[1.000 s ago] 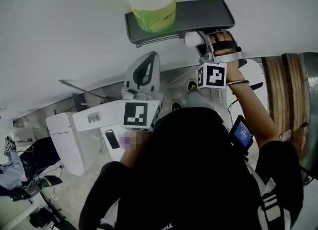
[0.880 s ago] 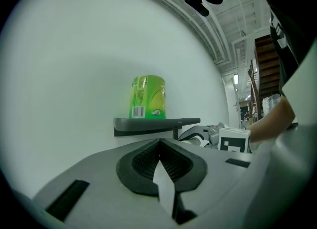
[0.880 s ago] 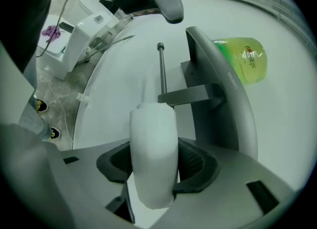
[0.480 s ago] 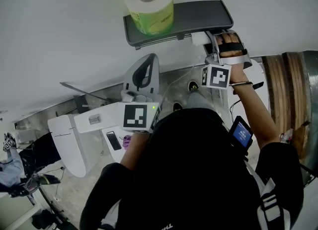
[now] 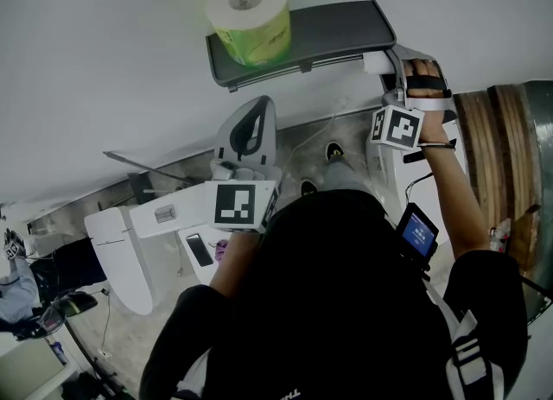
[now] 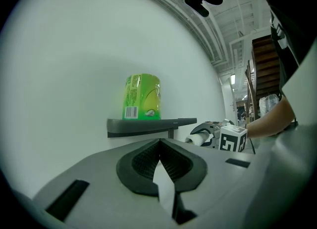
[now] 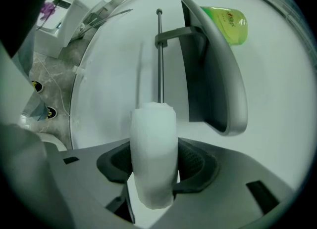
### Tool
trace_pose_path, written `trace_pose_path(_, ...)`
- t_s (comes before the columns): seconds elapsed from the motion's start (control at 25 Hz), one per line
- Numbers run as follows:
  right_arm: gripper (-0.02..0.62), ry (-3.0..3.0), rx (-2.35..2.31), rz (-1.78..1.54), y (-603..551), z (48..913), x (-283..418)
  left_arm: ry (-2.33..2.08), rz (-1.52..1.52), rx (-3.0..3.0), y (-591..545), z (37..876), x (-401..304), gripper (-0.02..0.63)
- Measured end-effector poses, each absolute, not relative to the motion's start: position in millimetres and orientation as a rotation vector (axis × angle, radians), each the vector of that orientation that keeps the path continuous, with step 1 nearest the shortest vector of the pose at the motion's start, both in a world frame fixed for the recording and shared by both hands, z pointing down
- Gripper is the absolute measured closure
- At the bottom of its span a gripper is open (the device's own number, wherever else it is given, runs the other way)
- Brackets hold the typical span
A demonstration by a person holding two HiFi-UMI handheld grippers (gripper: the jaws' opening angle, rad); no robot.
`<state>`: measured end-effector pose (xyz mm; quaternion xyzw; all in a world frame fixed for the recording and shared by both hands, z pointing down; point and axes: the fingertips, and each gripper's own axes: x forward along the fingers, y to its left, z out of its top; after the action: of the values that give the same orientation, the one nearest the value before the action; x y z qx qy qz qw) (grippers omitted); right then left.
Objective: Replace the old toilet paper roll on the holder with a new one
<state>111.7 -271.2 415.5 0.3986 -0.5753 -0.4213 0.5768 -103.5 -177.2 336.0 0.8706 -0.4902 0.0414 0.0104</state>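
Observation:
A dark grey holder shelf [image 5: 328, 31] is fixed to the white wall, and a thin metal rod [image 7: 159, 60] runs under it. On the shelf stands the new roll [image 5: 251, 11] in green wrapping, also visible as the new roll [image 6: 142, 97]. My right gripper [image 5: 386, 68] is at the shelf's right end, shut on the old white roll [image 7: 153, 124]. Its jaws have just closed in a little on that roll. The roll hides the rod's near end. My left gripper [image 5: 259, 100] hangs shut and empty below the shelf, away from it.
A white toilet [image 5: 130, 234] with a phone [image 5: 199, 250] lying on it is below left. Wooden steps [image 5: 488, 148] rise at the right. A small screen [image 5: 416, 232] is strapped to the person's right forearm. Cables lie on the grey floor.
My right gripper has slid to the right along the rod with the white roll, from under the shelf to its right end. The left gripper has stayed put.

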Motion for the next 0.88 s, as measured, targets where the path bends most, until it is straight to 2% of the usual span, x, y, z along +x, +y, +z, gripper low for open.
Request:
trace_pose_path(0.24, 0.371, -1.285, 1.015, -0.920, -271, 402, 162, -1.513, 0.114, 2.727, -178, 335, -96, 0.584)
trace_pose_path(0.44, 0.371, -1.430, 1.267, -0.793, -273, 348, 194, -1.513, 0.097, 2.725, -178, 336, -96, 0.583)
trace_pose_path(0.68, 0.371, -2.000, 1.483, -0.540, -279, 260, 157, -1.513, 0.096, 2.709, -180, 338, -96, 0.583)
trace_pose_path(0.88, 0.371, -2.486, 1.422, -0.267, -283, 221, 102, -1.524, 0.120, 2.702, -180, 343, -100, 0.584)
